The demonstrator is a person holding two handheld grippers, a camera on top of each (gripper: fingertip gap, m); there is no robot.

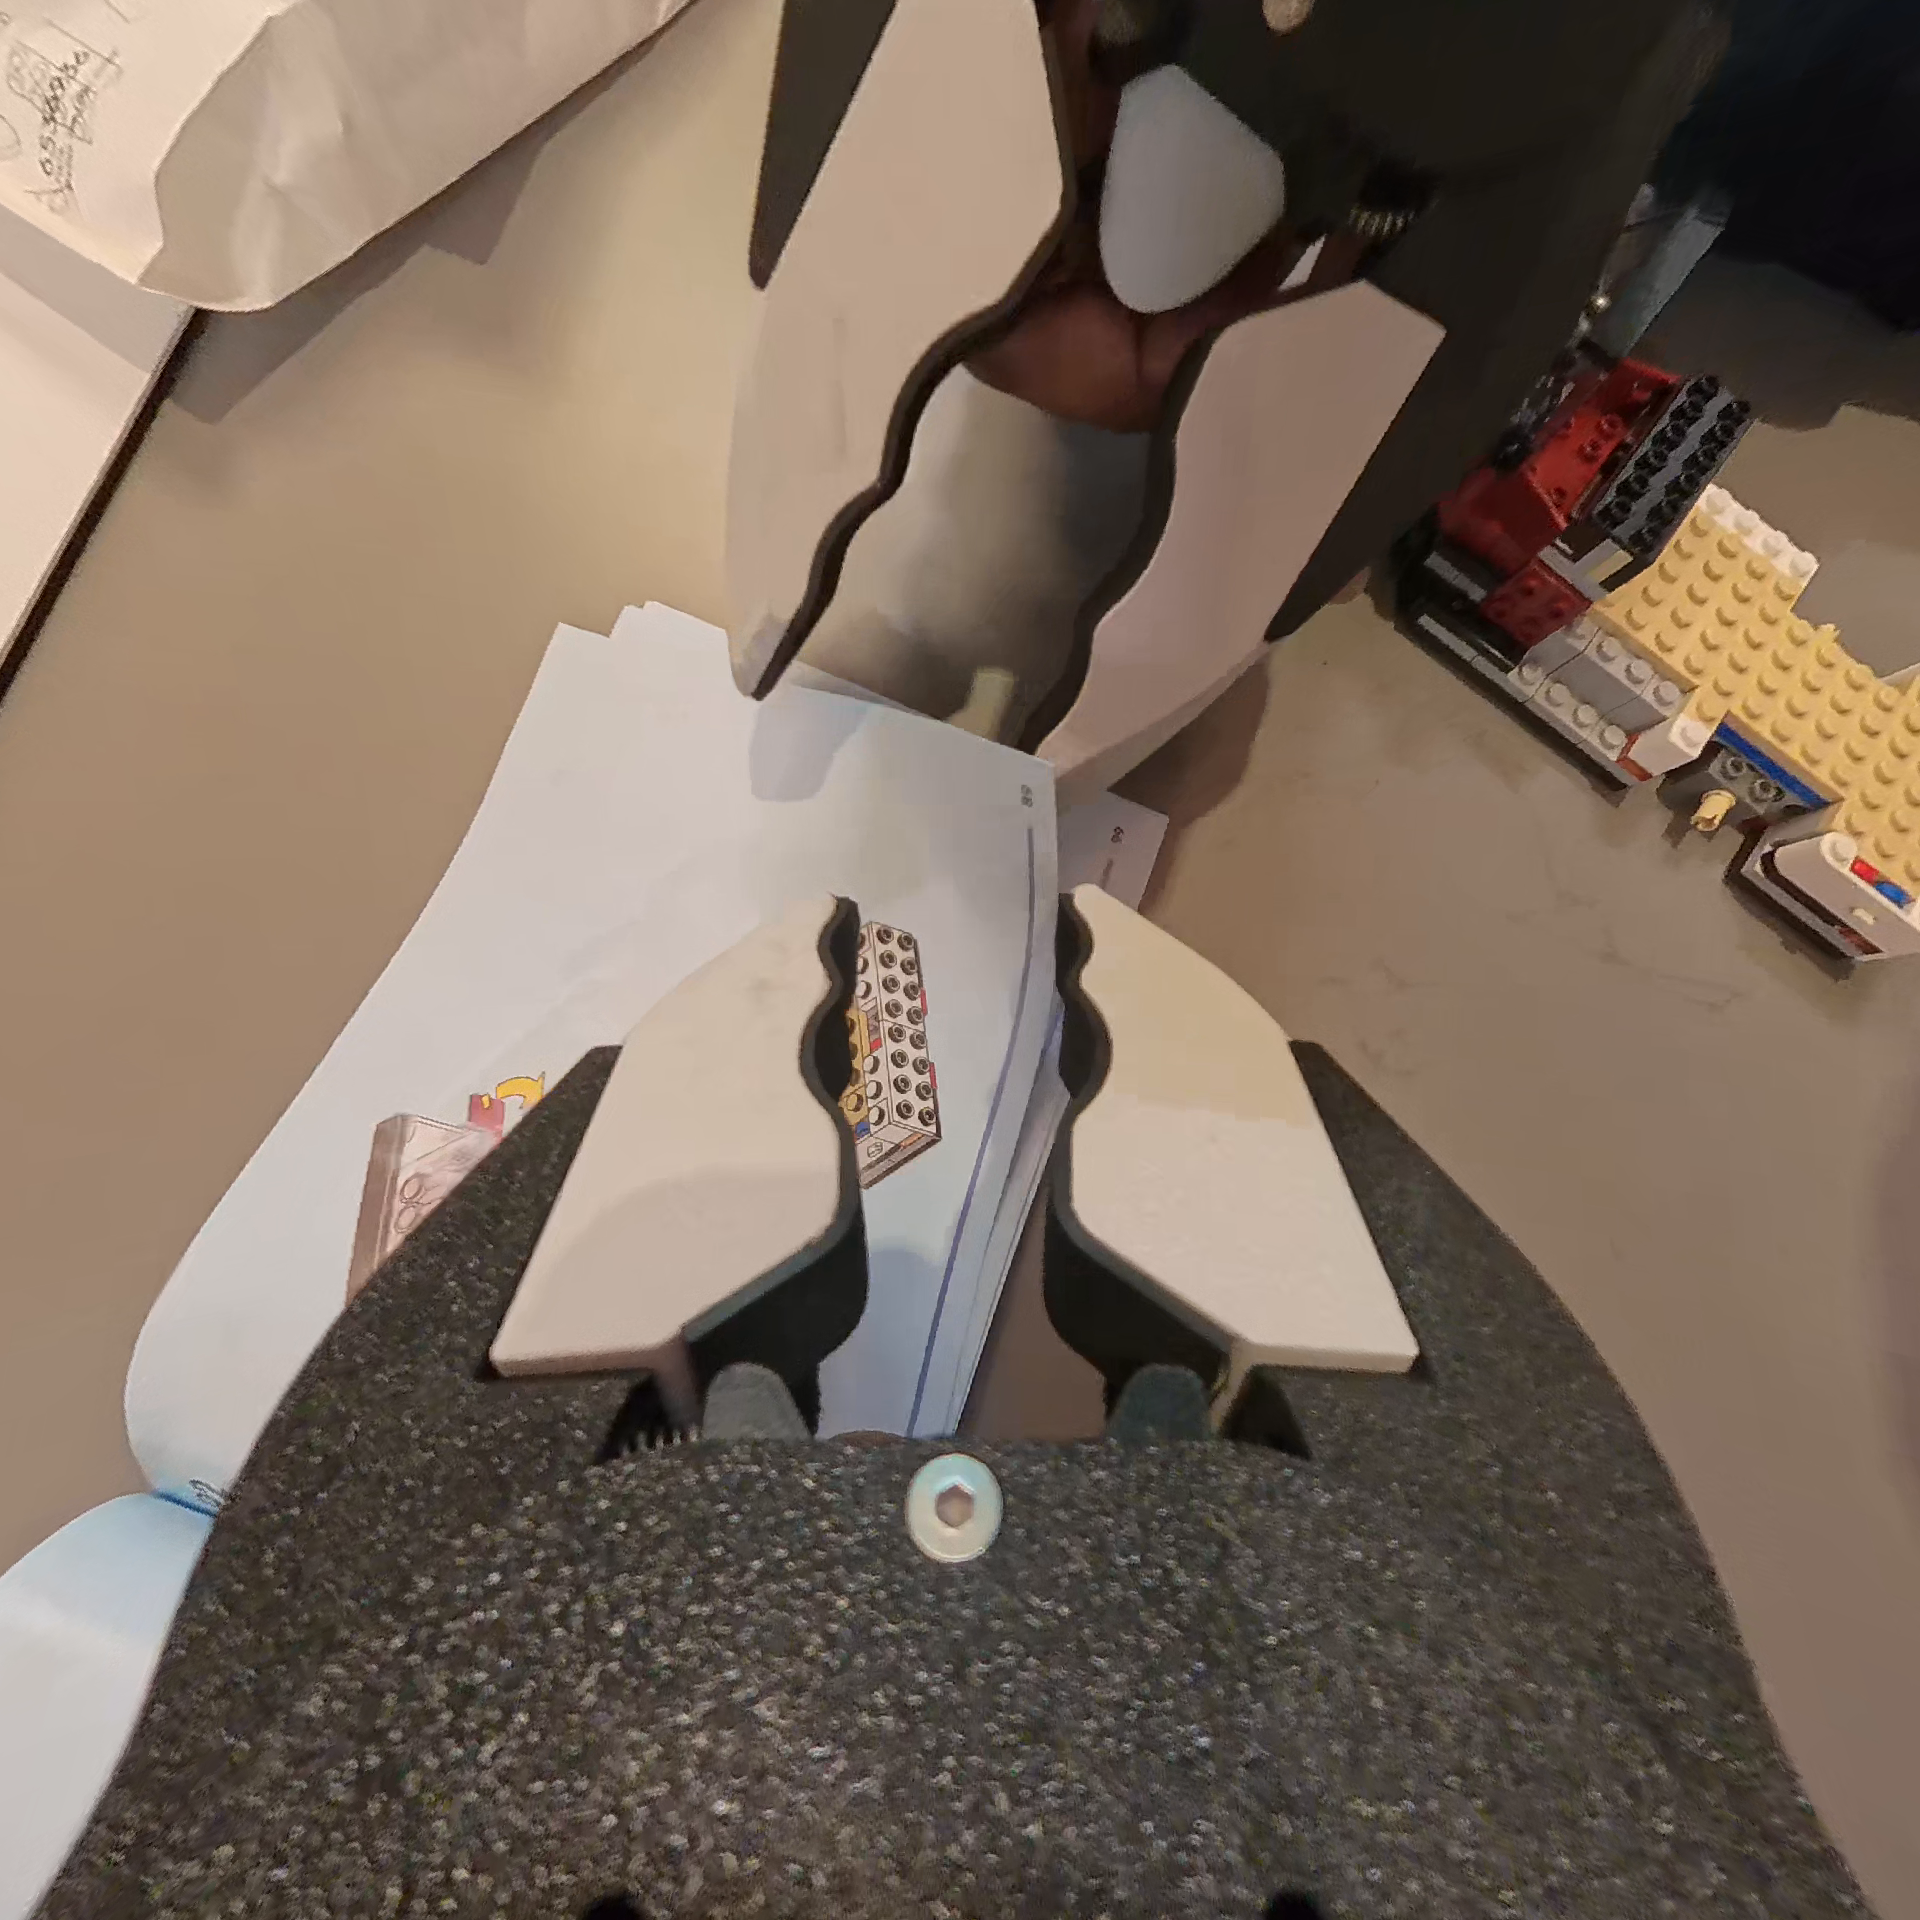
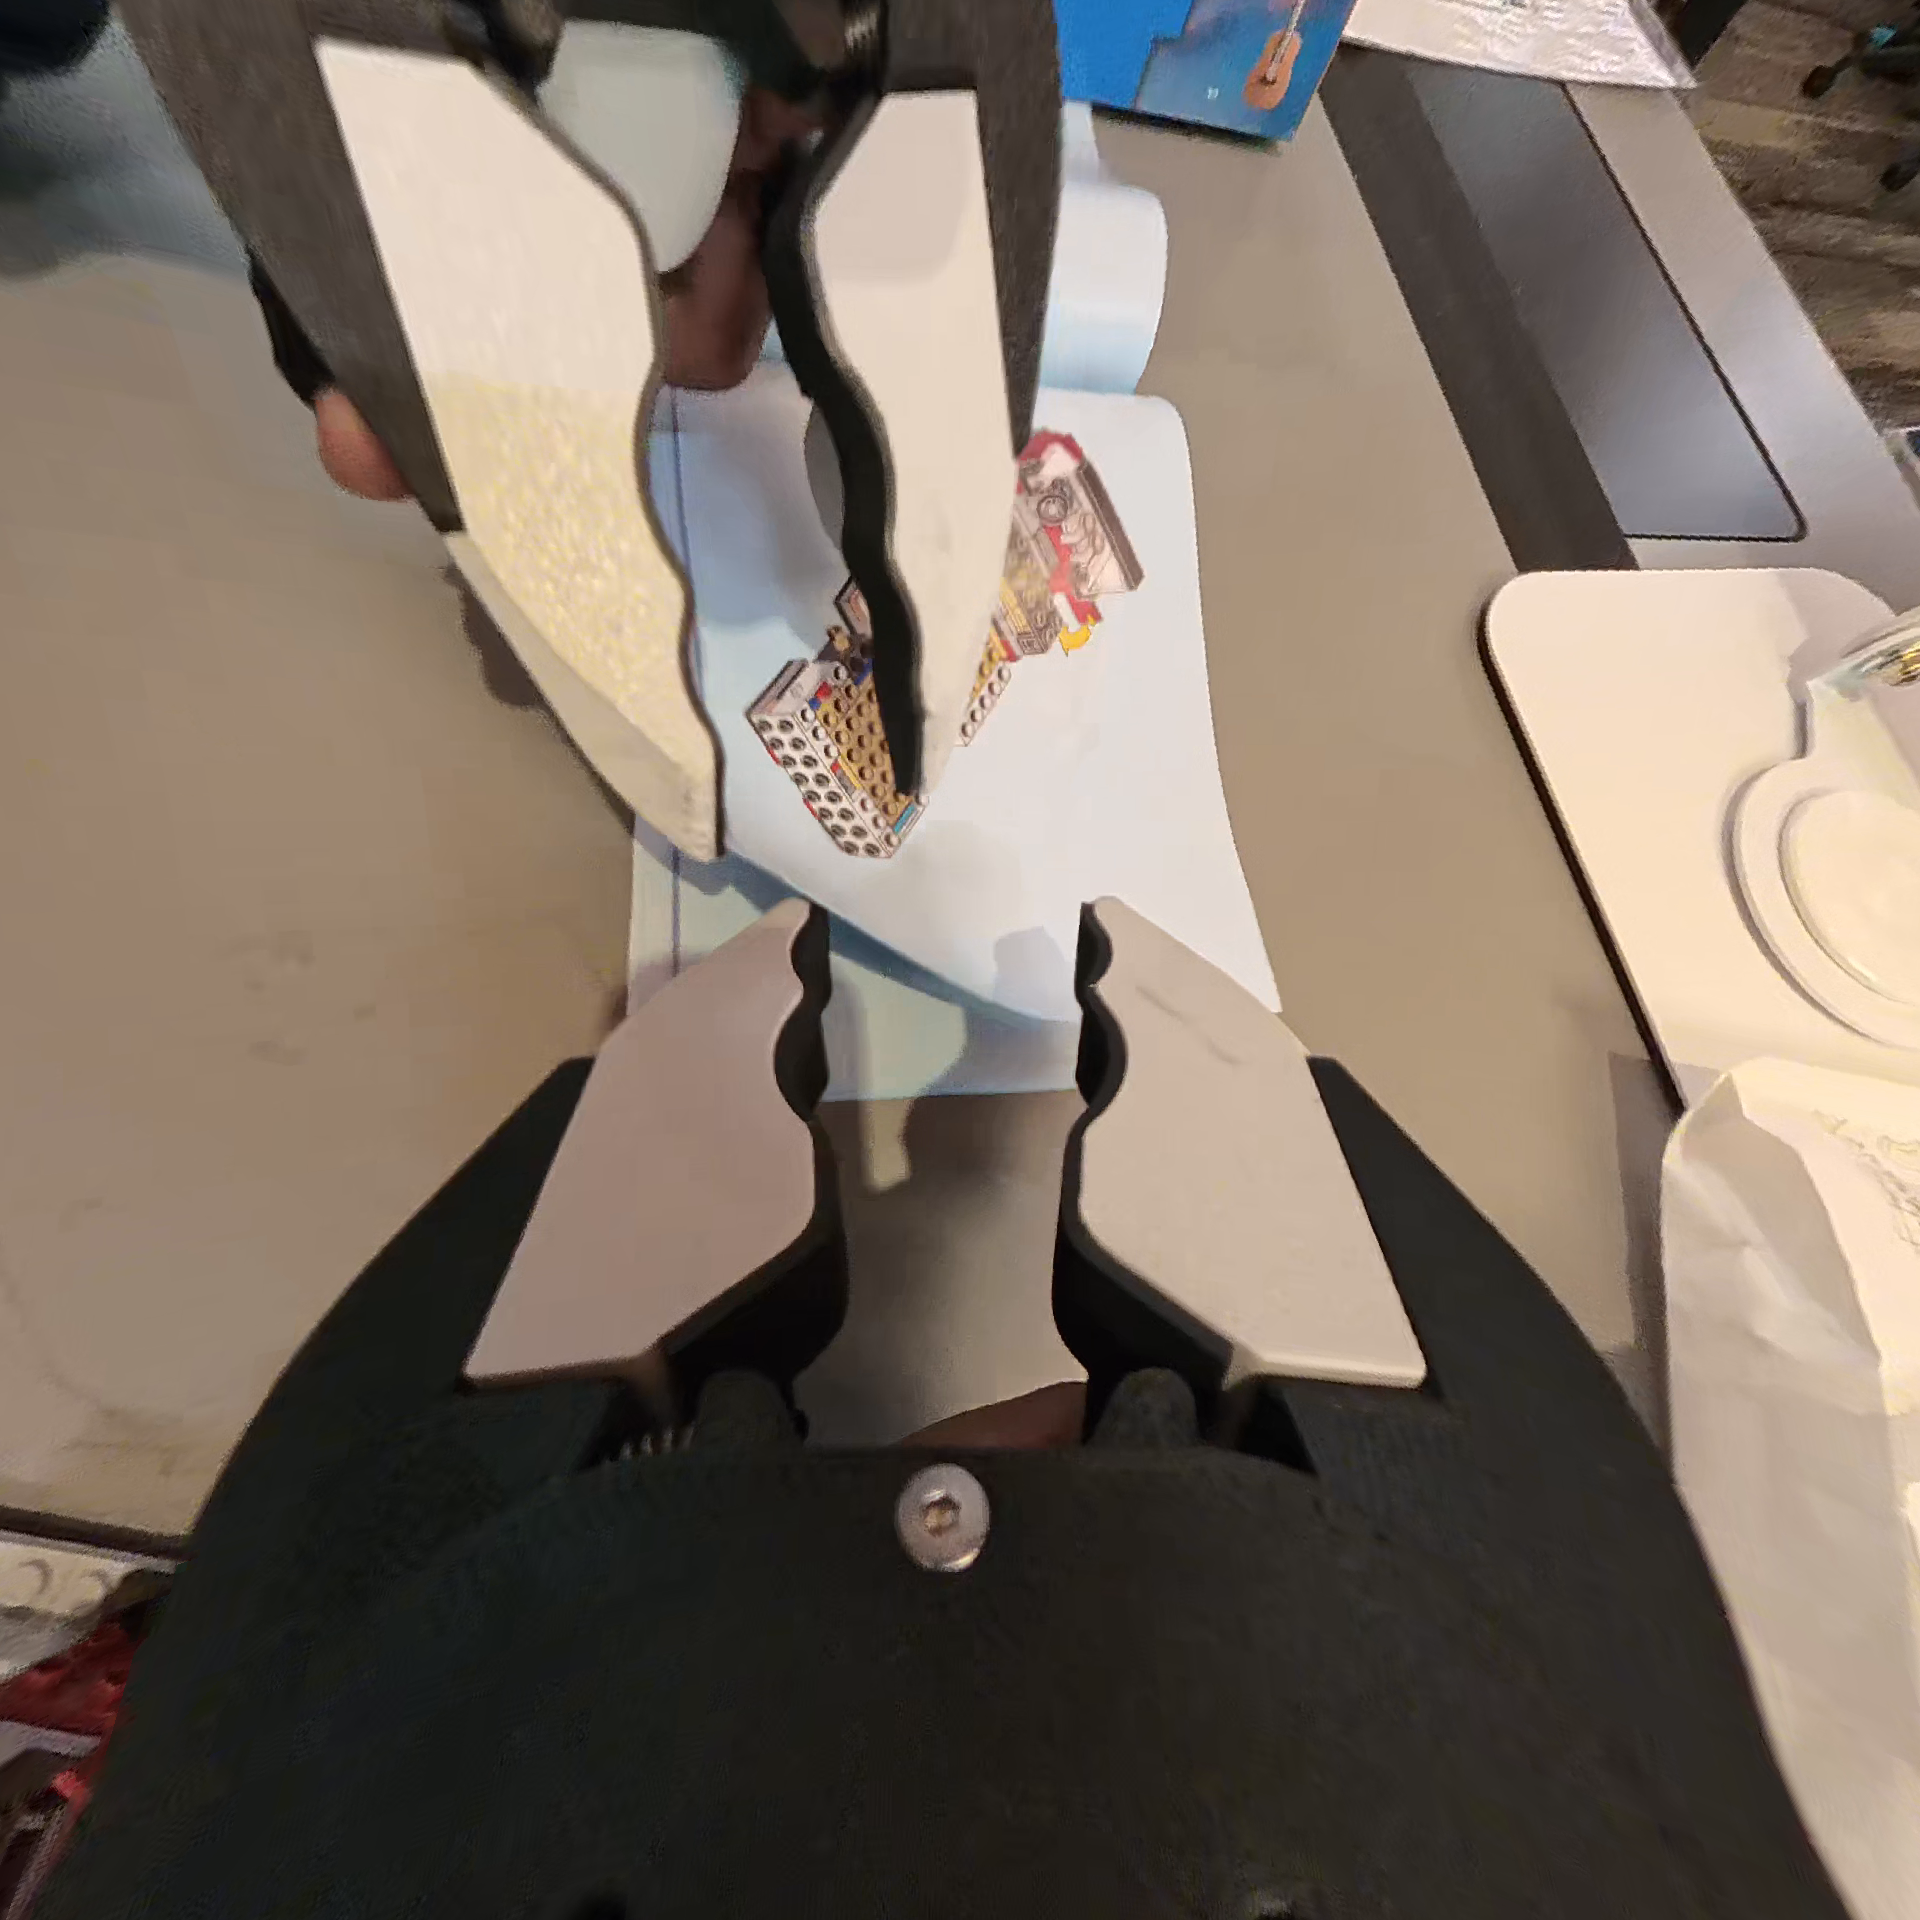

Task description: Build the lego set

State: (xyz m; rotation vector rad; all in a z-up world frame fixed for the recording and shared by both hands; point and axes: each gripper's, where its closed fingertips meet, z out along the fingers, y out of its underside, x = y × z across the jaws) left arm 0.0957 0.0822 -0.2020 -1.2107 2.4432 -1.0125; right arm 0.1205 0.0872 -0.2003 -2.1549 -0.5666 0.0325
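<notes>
A paper booklet (image 1: 727, 883) with brick pictures lies open on the grey table (image 1: 416, 520), one page curling up. The left gripper (image 1: 951, 914) hangs over the booklet with its fingers apart and nothing between them. The right gripper (image 2: 945, 914) faces it from the booklet's other end, also apart and bare. A brick model (image 1: 1683, 644) stands well apart from the booklet. A crumpled paper bag (image 1: 312, 135) and a white tray (image 2: 1662, 779) lie farther out.
</notes>
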